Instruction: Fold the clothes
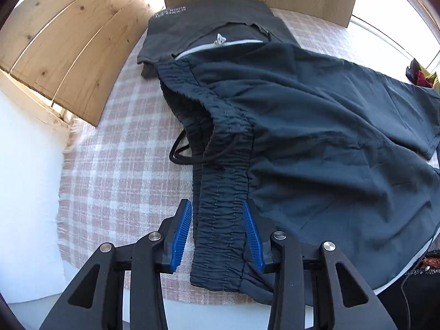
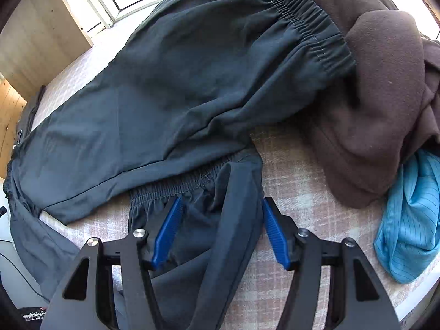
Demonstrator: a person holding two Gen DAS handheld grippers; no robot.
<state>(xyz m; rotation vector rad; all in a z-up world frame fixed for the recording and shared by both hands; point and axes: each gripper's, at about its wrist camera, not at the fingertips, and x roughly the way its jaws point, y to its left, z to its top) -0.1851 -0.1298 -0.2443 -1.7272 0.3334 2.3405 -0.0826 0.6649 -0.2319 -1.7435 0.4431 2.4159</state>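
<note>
Nearest the lens, the left gripper (image 1: 217,233) stands spread astride the dark trousers' (image 1: 316,126) elastic waistband (image 1: 220,236), placed to pinch it. The right gripper (image 2: 221,232), also spread, straddles a cuffed leg end. Trousers sprawl mid-frame across the checked bench (image 1: 118,170), a folded garment (image 1: 209,24) behind.

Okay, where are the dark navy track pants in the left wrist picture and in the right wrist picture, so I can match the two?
Left wrist: the dark navy track pants fill the centre and right, waistband between the open left hand-held gripper fingers.
Right wrist: the pants cover the centre and left; a fold lies between the open right hand-held gripper fingers.
Shared landmark: the pink checked cloth beneath them.
</note>
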